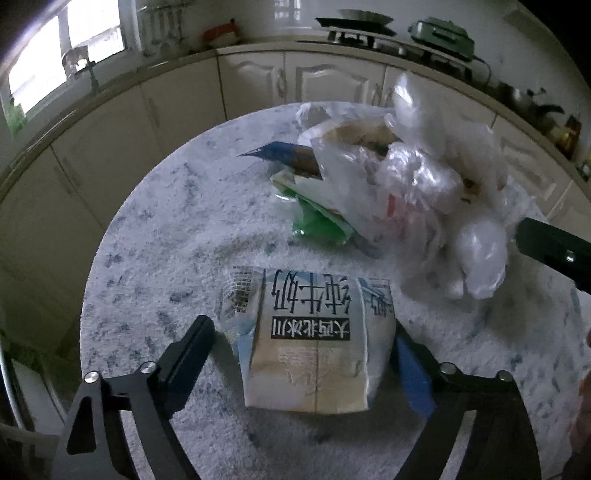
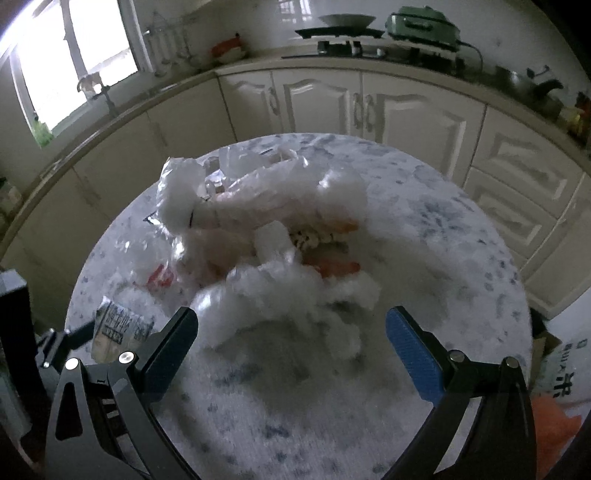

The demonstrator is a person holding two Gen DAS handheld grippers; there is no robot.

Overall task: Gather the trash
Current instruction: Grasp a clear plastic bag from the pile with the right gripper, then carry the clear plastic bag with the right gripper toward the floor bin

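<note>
A crumpled white milk carton [image 1: 310, 339] with black Chinese print lies on the round marble table [image 1: 166, 229]. My left gripper [image 1: 301, 332] is open, its fingers on either side of the carton with a gap on the left. A heap of white plastic bags [image 1: 413, 184] with scraps lies behind it, over a green wrapper [image 1: 317, 225] and a blue-tipped piece [image 1: 273, 151]. My right gripper [image 2: 291, 325] is open and empty just before the bag heap [image 2: 266, 236]. The carton also shows in the right wrist view [image 2: 118, 328], at the left. The right gripper's finger [image 1: 554, 247] shows at the left view's right edge.
White kitchen cabinets [image 2: 369, 107] curve behind the table, with a counter holding a stove, a bowl and a green appliance [image 2: 421, 22]. A window [image 2: 74, 59] is at the left. A printed bag [image 2: 561, 369] and something orange lie past the table's right edge.
</note>
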